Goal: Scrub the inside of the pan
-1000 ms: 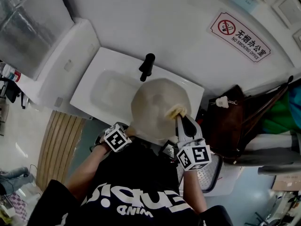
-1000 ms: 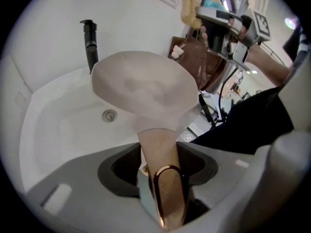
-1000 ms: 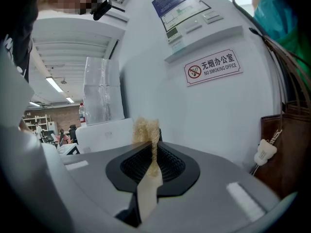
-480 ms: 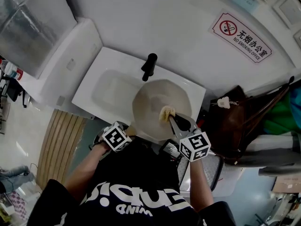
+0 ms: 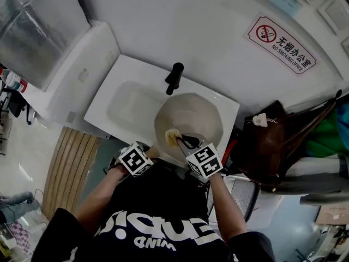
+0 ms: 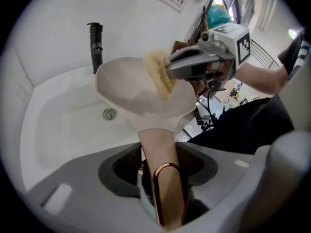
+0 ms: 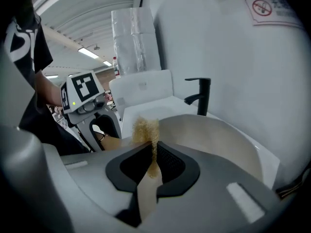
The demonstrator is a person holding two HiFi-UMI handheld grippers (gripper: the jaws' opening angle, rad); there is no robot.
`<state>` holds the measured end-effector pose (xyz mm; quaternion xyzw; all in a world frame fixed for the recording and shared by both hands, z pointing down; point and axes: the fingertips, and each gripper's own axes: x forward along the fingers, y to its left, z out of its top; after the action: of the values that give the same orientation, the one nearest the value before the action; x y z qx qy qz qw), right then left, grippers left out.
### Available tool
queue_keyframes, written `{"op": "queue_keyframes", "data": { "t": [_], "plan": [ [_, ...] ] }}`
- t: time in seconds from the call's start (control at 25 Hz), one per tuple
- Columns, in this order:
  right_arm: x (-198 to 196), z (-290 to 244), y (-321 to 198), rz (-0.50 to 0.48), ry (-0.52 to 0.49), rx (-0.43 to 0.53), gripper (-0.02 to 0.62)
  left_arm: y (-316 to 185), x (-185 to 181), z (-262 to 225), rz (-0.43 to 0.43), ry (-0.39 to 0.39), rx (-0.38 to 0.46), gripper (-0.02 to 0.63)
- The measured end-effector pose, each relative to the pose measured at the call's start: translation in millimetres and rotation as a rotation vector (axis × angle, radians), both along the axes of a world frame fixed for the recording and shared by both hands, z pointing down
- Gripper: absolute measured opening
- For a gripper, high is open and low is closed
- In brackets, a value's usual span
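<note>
A beige pan (image 5: pixel 197 119) is held tilted over the white sink (image 5: pixel 122 86). My left gripper (image 5: pixel 148 152) is shut on the pan's handle (image 6: pixel 160 152), which runs between its jaws in the left gripper view. My right gripper (image 5: pixel 184 142) is shut on a yellow scrub sponge (image 5: pixel 173 137). The sponge (image 6: pixel 158 75) presses against the pan's inner wall (image 6: pixel 127 86) near the handle side. In the right gripper view the sponge (image 7: pixel 146 129) sticks out between the jaws, with the pan bowl (image 7: pixel 218 140) beyond it.
A black faucet (image 5: pixel 173 76) stands behind the pan at the sink's back edge. The sink drain (image 6: pixel 110 113) lies below the pan. A brown bag (image 5: pixel 267 141) stands to the right. A no-smoking sign (image 5: pixel 281 41) hangs on the wall.
My right gripper has swept the sponge from the pan's right rim down and left across the inside, toward the handle side. The left gripper and the pan have hardly moved.
</note>
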<state>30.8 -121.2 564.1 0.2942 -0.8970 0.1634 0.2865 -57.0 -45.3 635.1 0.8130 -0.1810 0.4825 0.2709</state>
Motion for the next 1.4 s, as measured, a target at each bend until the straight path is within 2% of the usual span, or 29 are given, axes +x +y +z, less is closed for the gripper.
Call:
{"op": "queue_keyframes", "data": {
  "t": [0.32,0.56,0.76,1.08,1.4],
  "plan": [
    [-39.9,34.5,12.1,-0.152,0.114,-0.041,0.04,3.2,0.7,-0.3,-0.037,0.038,-0.028,0.215],
    [-48.8,45.1,11.2,-0.165,0.13,-0.057,0.04,3.5,-2.7,0.3,-0.06,0.041,-0.039,0.213],
    [-56.5,52.8,9.9,-0.212,0.146,-0.073,0.04,4.5,-4.5,1.4,-0.057,0.031,-0.044,0.213],
    [-68.9,58.9,-12.5,-0.258,0.198,-0.051,0.04,5.4,-5.6,3.2,-0.049,0.03,-0.06,0.213],
    [-77.5,62.4,-41.3,-0.233,0.227,-0.033,0.04,5.7,-6.6,3.9,-0.041,0.035,-0.074,0.213]
  ]
}}
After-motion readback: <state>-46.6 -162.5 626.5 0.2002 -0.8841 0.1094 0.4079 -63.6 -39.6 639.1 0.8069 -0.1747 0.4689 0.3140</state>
